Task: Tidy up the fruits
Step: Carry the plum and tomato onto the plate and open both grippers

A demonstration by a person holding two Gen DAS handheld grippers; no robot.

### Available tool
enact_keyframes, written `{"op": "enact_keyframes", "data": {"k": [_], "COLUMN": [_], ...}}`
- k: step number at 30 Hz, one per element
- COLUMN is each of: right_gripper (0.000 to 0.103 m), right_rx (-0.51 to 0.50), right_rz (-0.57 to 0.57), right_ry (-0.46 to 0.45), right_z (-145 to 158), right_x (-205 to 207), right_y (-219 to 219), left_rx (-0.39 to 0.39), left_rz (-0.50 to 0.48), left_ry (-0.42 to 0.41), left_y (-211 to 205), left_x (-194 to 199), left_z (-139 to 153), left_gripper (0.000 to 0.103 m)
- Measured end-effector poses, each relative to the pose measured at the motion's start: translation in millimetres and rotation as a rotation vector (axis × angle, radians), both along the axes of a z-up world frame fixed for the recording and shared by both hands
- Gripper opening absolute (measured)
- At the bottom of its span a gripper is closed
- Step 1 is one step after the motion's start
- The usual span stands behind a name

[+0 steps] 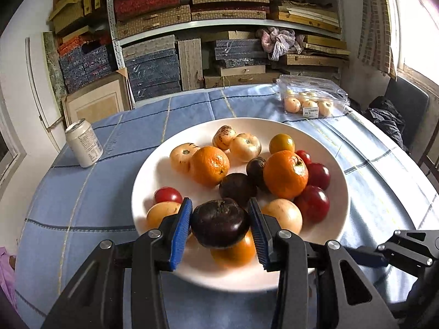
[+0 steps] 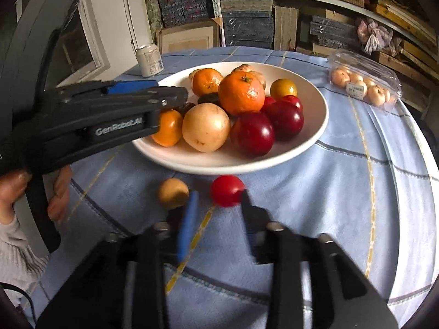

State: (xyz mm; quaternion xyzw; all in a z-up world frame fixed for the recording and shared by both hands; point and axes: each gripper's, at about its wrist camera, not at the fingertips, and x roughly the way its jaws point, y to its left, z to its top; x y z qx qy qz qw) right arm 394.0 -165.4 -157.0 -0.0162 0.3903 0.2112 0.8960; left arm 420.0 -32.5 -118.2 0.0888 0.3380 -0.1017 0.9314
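Left hand-held gripper (image 1: pixel 219 219): clamped on dark purple round fruit (image 1: pixel 219 222), above white ceramic plate (image 1: pixel 142 192).
Right hand-held gripper (image 2: pixel 216 208): released, empty; small red round fruit (image 2: pixel 227 190) lies on counter just ahead, touching its right finger.

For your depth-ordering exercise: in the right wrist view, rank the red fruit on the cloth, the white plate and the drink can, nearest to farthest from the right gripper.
1. Red fruit, on the cloth by the right gripper.
2. White plate, mid-table.
3. Drink can, far left.
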Motion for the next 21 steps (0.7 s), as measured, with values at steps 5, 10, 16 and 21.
{"op": "enact_keyframes", "data": {"k": [5,10,16,21], "right_gripper": [0.026,0.025,0.025,0.047], "right_rx": [-0.003,0.001,0.094,0.083], "right_rz": [-0.006,0.026,-0.039,-0.075], "right_ry": [0.032,0.001,-0.113,-0.135], "right_z": [-4.4,7.6,49.0,48.4], "right_x": [14.8,0.2,19.7,59.7], "right_y": [1.6,-0.8,-11.9,1.7], "left_rx": [-0.014,-0.033,-0.014,-0.016], "left_rz": [0.004,0.007,0.028,0.056], "left_ry": [0.018,0.029,0.019,0.031], "left_y": [1.6,6.3,10.1,12.9], "left_x": [13.0,19.5,36.1,46.9], "left_z": [-3.3,-3.5,5.4,5.7], "left_gripper": [0.042,0.042,0.042,0.061]}}
